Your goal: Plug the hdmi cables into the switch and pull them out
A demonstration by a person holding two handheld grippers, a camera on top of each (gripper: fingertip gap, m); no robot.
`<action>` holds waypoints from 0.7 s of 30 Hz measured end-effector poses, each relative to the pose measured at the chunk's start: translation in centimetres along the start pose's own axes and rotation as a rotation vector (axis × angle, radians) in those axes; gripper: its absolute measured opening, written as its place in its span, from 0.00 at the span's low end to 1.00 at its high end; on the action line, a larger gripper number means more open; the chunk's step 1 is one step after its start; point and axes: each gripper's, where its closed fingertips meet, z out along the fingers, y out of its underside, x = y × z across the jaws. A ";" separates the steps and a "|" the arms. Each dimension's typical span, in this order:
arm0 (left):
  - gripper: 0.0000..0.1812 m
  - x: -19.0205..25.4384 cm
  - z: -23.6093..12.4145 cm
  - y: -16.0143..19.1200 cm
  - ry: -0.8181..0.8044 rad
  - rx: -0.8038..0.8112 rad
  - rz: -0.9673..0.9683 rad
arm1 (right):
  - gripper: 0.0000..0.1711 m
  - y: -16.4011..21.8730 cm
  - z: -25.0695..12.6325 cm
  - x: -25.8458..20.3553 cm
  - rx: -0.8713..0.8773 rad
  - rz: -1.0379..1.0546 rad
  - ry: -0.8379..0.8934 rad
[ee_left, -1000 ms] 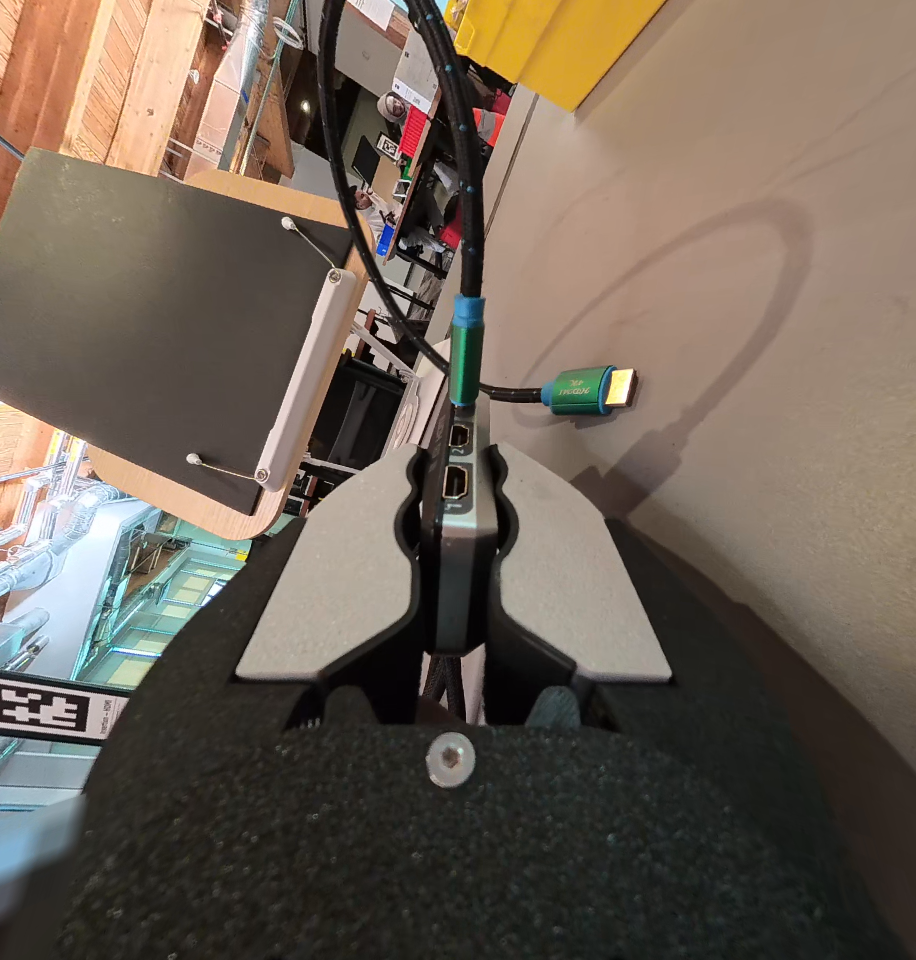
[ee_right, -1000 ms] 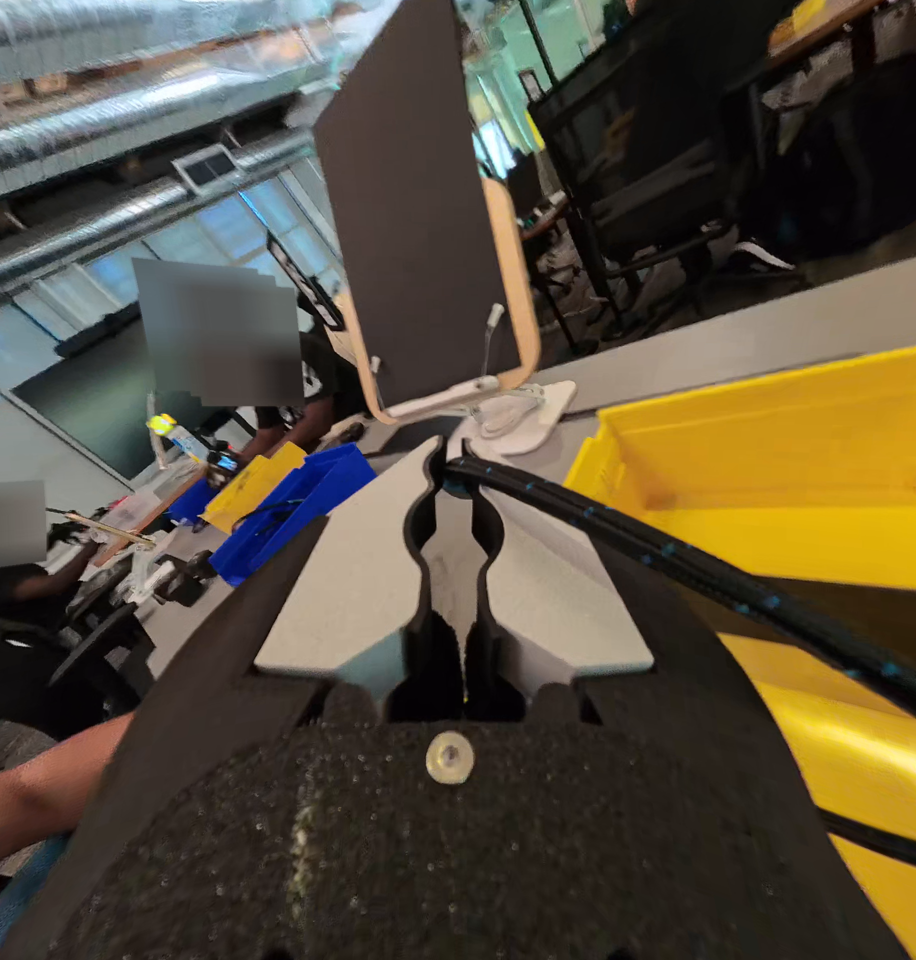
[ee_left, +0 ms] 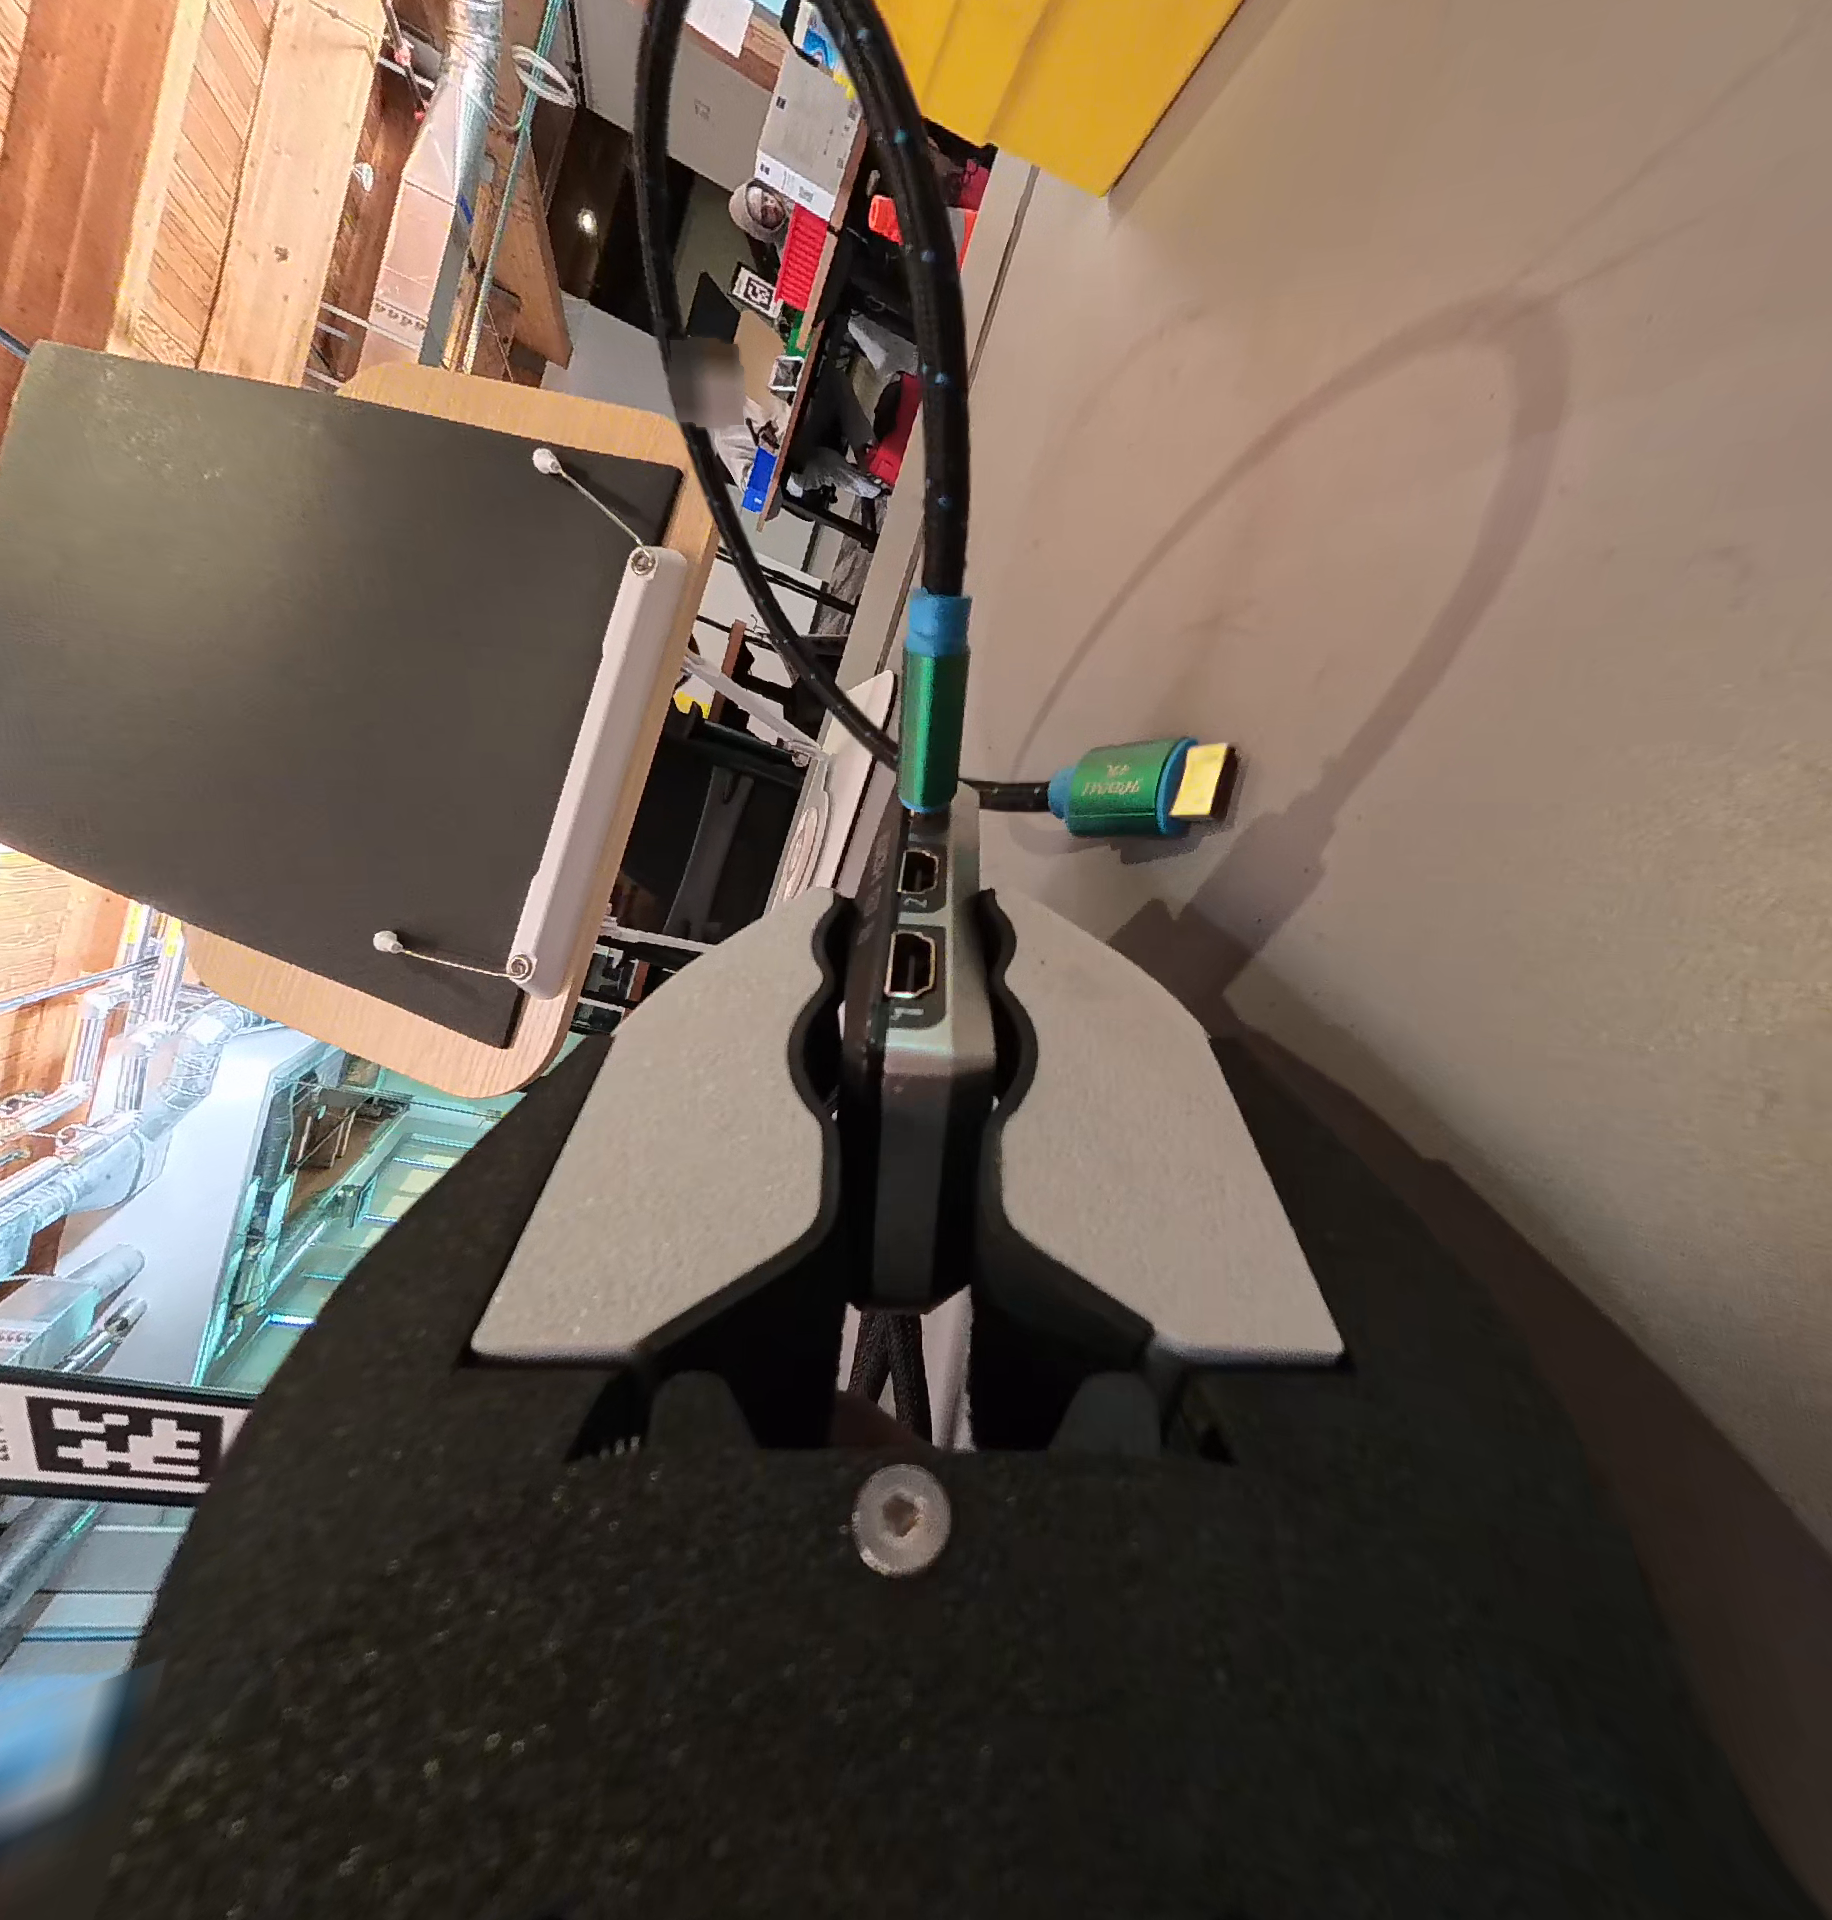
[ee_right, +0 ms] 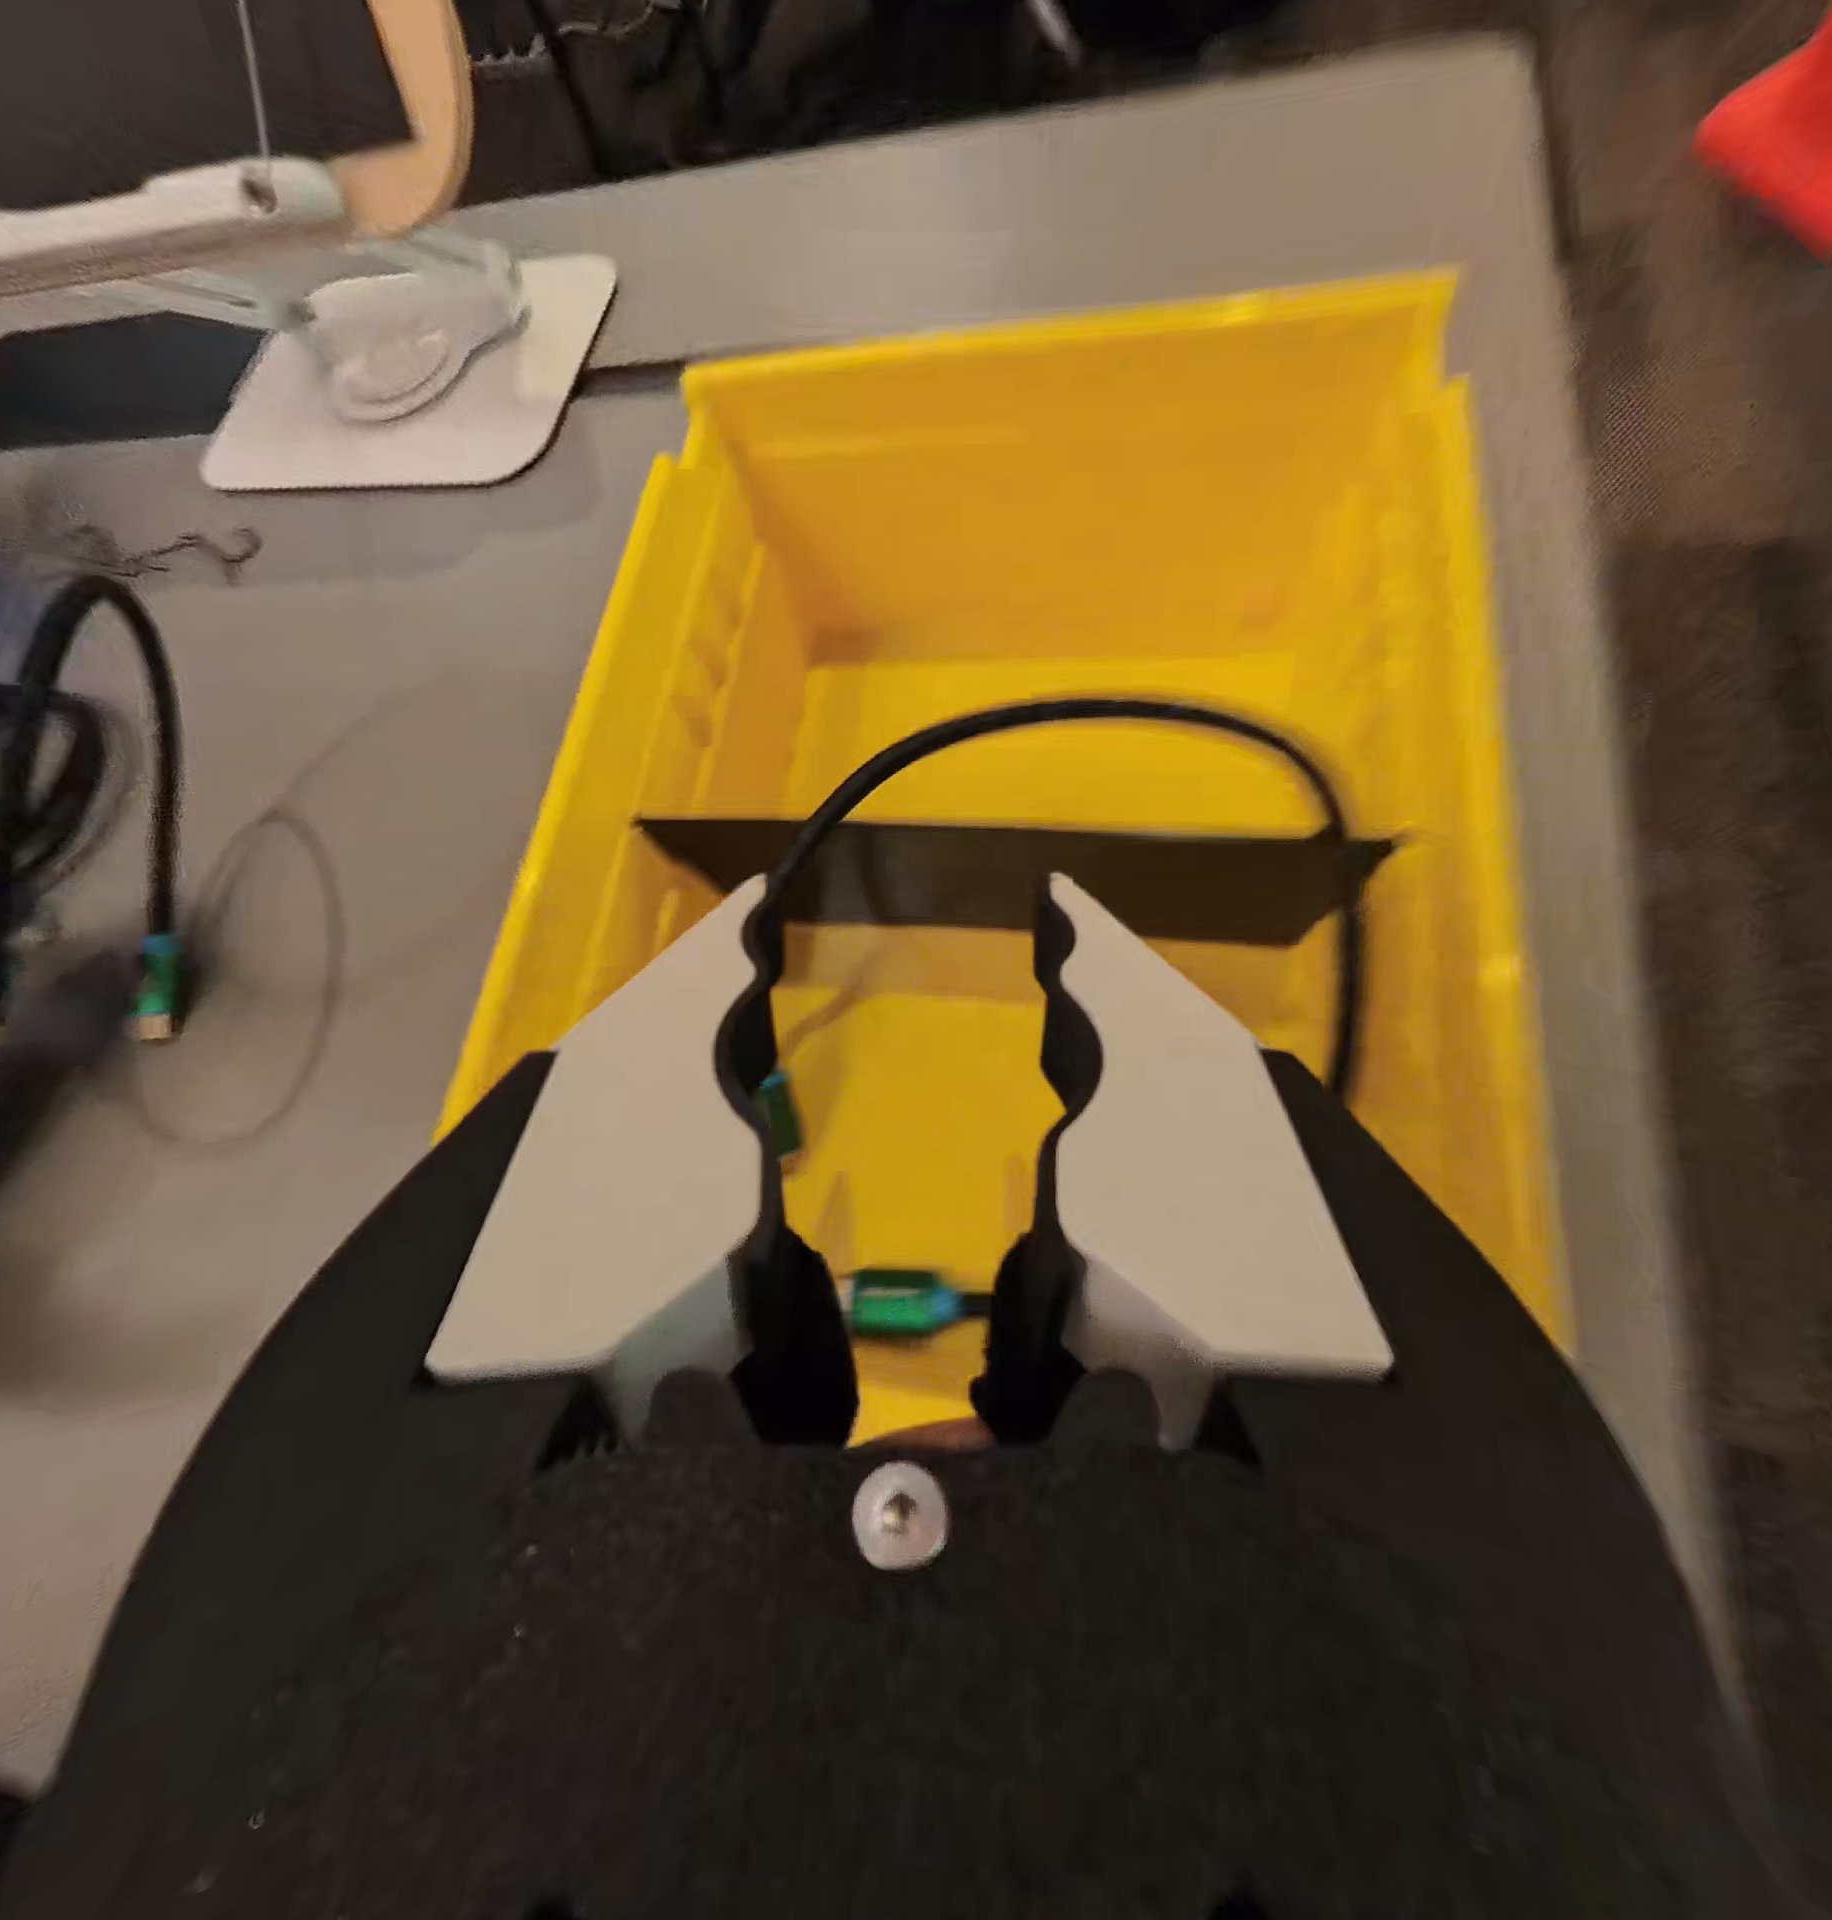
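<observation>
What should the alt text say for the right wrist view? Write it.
Open right tongs hover over a yellow bin holding a black cable with green plugs. The bin sits on a grey table; more cables lie left.

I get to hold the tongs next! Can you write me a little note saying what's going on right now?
Left tongs: shut on the flat grey metal switch.
Right tongs: open, empty, above the yellow plastic bin.
One black braided cable lies in the bin, its green plug loose.
Another green plug sits in the switch's far port; its other end lies on the grey table.
Two ports look empty.
Left: pull out that plug.
</observation>
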 end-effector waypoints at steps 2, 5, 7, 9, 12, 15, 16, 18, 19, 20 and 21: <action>0.13 0.1 0.0 0.0 0.002 0.002 0.005 | 0.29 -2.1 -0.3 2.2 0.016 -0.203 0.070; 0.13 0.2 0.1 -0.1 0.006 0.001 0.014 | 0.29 -2.0 1.5 3.7 -0.137 -0.607 0.070; 0.13 0.3 0.1 0.0 0.010 0.000 0.015 | 0.28 -2.1 2.7 5.3 -0.221 -0.802 0.145; 0.13 0.4 0.2 0.0 0.014 -0.002 0.015 | 0.24 -2.2 4.0 5.7 -0.260 -0.906 0.161; 0.13 0.5 0.2 0.0 0.018 -0.004 0.019 | 0.21 -1.1 6.0 5.6 -0.347 -0.924 0.083; 0.13 0.6 0.1 0.0 0.016 -0.003 0.032 | 0.08 -0.6 6.9 6.6 -0.403 -0.986 0.100; 0.13 0.6 0.0 0.0 0.014 -0.002 0.036 | 0.07 -0.6 6.5 6.6 -0.411 -0.996 0.107; 0.13 0.6 0.0 -0.1 0.011 0.001 0.038 | 0.06 -1.1 4.8 6.5 -0.405 -0.982 0.134; 0.13 0.5 -0.1 -0.1 0.010 0.003 0.038 | 0.05 -1.5 3.7 6.4 -0.384 -0.970 0.154; 0.13 0.5 -0.1 -0.1 0.009 0.004 0.037 | 0.04 -1.6 2.5 6.2 -0.376 -0.939 0.165; 0.13 0.5 -0.1 -0.1 0.011 0.005 0.035 | 0.04 -1.1 1.6 5.9 -0.385 -0.898 0.156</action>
